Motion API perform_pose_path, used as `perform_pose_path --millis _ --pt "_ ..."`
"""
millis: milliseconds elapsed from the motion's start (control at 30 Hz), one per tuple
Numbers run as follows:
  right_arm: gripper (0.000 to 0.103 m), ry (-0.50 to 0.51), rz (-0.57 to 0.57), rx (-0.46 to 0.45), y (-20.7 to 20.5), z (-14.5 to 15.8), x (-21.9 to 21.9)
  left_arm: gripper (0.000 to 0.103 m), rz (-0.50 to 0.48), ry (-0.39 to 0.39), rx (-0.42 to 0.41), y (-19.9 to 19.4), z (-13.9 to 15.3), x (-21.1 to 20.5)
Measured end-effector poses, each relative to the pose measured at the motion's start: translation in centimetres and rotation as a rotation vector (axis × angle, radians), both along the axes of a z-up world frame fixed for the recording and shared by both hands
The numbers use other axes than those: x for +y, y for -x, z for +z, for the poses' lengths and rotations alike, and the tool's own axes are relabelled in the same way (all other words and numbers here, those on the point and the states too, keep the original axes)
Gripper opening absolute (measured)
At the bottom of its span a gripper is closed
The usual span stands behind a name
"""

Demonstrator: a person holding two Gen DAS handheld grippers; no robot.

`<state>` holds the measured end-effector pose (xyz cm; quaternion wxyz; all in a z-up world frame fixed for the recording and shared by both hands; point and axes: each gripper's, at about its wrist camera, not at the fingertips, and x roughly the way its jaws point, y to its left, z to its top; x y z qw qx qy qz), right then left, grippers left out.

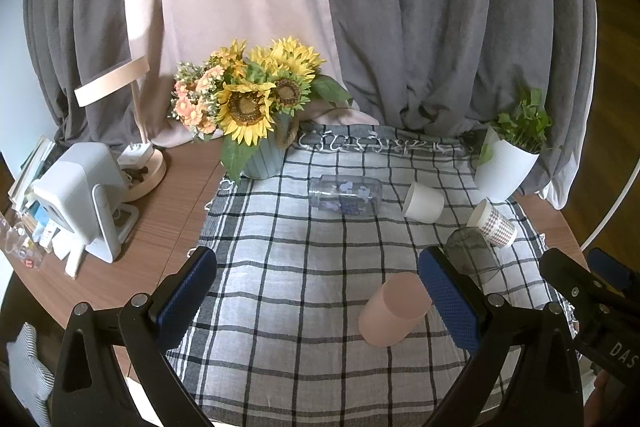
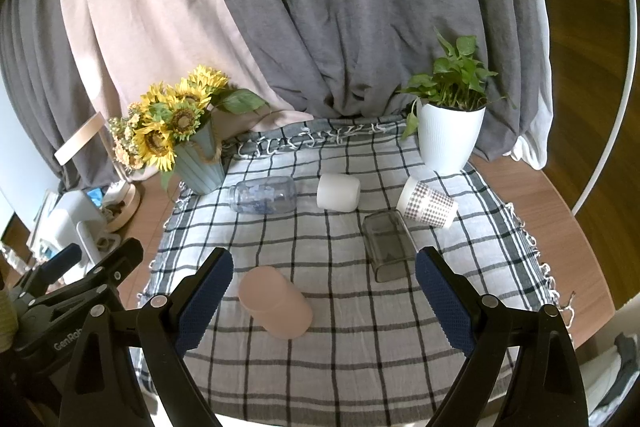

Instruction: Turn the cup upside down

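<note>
Several cups lie on their sides on a checked cloth (image 1: 304,307). A pink cup (image 1: 394,311) lies nearest, just left of my left gripper's right finger; it also shows in the right wrist view (image 2: 276,307). A smoky grey cup (image 2: 388,245), a white cup (image 2: 338,191), a checked paper cup (image 2: 428,203) and a clear printed bottle (image 2: 264,200) lie farther back. My left gripper (image 1: 318,287) is open and empty above the cloth. My right gripper (image 2: 324,287) is open and empty, with the pink cup near its left finger.
A sunflower vase (image 1: 260,159) stands at the cloth's back left and a white plant pot (image 2: 448,139) at the back right. A lamp base (image 1: 144,171) and a white device (image 1: 80,195) sit on the wooden table (image 1: 160,227) at left. Curtains hang behind.
</note>
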<state>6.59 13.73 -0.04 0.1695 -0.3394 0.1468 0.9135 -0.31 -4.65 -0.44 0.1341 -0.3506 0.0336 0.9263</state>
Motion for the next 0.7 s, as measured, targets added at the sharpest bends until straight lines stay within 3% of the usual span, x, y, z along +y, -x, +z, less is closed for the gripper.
perform_pose_path --millis 700 --pt "0.093 0.000 0.003 0.002 -0.32 0.06 -0.19 0.103 0.003 0.000 -0.002 -0.30 0.07 -0.29"
